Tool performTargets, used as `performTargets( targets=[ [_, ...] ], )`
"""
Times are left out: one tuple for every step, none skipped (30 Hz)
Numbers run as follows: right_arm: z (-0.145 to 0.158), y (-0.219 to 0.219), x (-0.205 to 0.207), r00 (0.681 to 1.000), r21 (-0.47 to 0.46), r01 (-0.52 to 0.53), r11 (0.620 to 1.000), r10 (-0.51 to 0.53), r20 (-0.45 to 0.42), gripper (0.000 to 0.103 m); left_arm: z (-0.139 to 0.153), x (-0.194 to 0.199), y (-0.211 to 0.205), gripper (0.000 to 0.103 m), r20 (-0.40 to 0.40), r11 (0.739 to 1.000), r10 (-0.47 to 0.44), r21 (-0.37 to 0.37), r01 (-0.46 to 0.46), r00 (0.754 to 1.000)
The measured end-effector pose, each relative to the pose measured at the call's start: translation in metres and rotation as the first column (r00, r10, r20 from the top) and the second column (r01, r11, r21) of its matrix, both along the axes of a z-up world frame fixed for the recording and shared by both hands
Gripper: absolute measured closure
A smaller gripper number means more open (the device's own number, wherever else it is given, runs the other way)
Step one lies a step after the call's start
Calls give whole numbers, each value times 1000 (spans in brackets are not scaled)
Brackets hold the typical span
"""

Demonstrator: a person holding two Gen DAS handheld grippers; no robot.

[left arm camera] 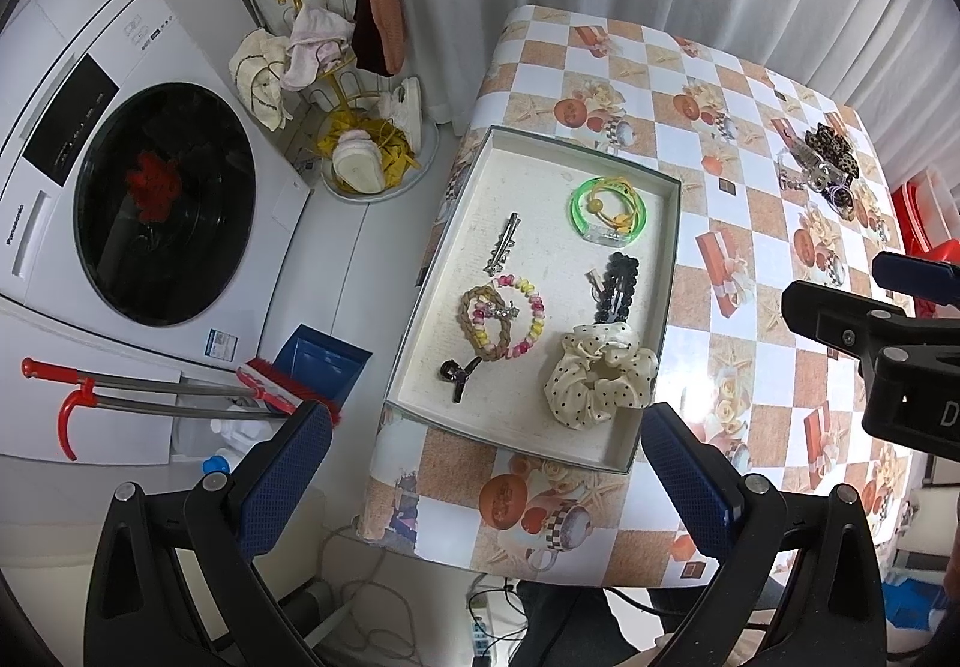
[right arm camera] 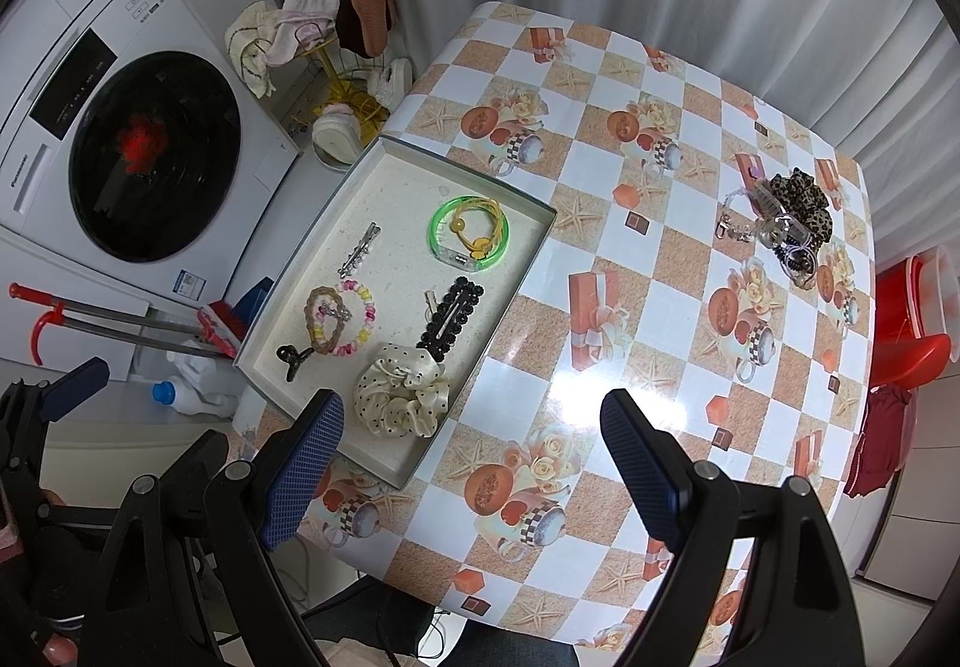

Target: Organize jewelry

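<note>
Jewelry: sorted pieces lie spaced in tray (right arm camera: 543,214), cream scrunchie (right arm camera: 399,394) at its near end; unsorted heap (right arm camera: 786,226) well right of tray on tabletop (right arm camera: 630,307). Left gripper (left arm camera: 486,478), right gripper (right arm camera: 471,472): both wide open, empty, hovering.

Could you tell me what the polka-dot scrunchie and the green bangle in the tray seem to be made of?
Polka-dot scrunchie: likely satin-like fabric, cream, soft gathered folds with slight sheen. Green bangle: probably translucent glossy plastic, as light glows through its rim.
</note>
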State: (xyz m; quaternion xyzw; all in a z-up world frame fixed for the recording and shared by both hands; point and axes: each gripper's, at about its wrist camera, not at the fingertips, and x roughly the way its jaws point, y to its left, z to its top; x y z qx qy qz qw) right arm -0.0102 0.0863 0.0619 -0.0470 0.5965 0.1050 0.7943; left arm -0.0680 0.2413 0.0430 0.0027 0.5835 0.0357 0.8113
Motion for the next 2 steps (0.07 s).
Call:
performTargets(
  targets=[
    [0,0,0,1000,0,0,1000,0,0,14,0,0,0,0,0,1000,-2,0,2,1000],
    [0,0,0,1000,0,0,1000,0,0,14,0,-1,0,0,0,1000,-5,-1,5,1000]
  ],
)
